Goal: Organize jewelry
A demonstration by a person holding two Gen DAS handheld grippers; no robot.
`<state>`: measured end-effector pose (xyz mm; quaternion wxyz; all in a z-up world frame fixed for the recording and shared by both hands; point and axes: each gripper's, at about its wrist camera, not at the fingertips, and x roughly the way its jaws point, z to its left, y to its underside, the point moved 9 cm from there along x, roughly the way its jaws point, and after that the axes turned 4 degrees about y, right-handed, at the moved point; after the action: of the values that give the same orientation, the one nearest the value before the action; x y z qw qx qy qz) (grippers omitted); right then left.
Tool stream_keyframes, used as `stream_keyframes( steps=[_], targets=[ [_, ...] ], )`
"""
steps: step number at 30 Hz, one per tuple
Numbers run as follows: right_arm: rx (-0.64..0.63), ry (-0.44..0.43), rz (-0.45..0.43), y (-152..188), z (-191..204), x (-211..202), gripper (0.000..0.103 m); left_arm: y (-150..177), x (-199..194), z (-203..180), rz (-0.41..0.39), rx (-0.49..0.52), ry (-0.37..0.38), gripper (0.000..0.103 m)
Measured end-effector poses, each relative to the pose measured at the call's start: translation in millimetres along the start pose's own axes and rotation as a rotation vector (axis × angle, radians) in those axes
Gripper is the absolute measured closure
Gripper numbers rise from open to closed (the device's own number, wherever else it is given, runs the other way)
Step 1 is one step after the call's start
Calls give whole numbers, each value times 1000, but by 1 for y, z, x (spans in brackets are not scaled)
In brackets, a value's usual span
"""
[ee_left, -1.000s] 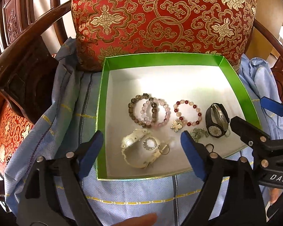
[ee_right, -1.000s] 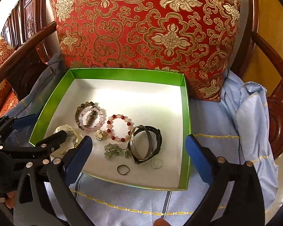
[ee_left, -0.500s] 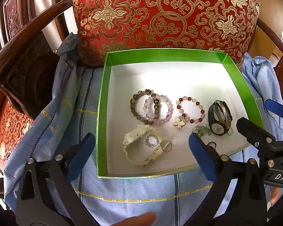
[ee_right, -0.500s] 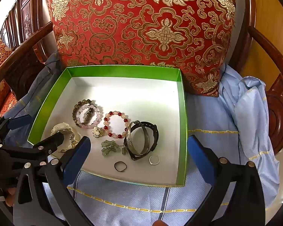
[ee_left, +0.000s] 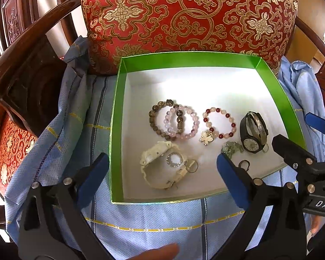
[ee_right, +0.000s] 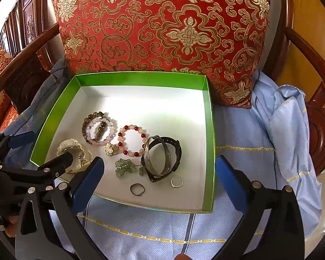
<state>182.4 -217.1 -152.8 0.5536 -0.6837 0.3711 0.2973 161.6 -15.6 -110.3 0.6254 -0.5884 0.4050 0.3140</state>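
Black gripper point(ee_left: 160, 171) frames, blue-padded jaws, silver screws, white "DAS" lettering

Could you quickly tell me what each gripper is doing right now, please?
Left gripper: open, holding nothing.
Right gripper: open, holding nothing.

Red-gold brocade cushion point(ee_left: 184, 15) propped upright at far side. Pale blue cloth point(ee_right: 158, 227) with yellow stripes spread across seat. Dark carved wooden chair arm point(ee_left: 30, 86) left.
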Motion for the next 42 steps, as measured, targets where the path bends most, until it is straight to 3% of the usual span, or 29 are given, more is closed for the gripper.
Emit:
stream_keyframes(
  steps=[42],
  targets=[
    [-25, 6, -7, 0, 1, -5, 4, 0, -3, 0, 2, -1, 0, 5]
  ],
)
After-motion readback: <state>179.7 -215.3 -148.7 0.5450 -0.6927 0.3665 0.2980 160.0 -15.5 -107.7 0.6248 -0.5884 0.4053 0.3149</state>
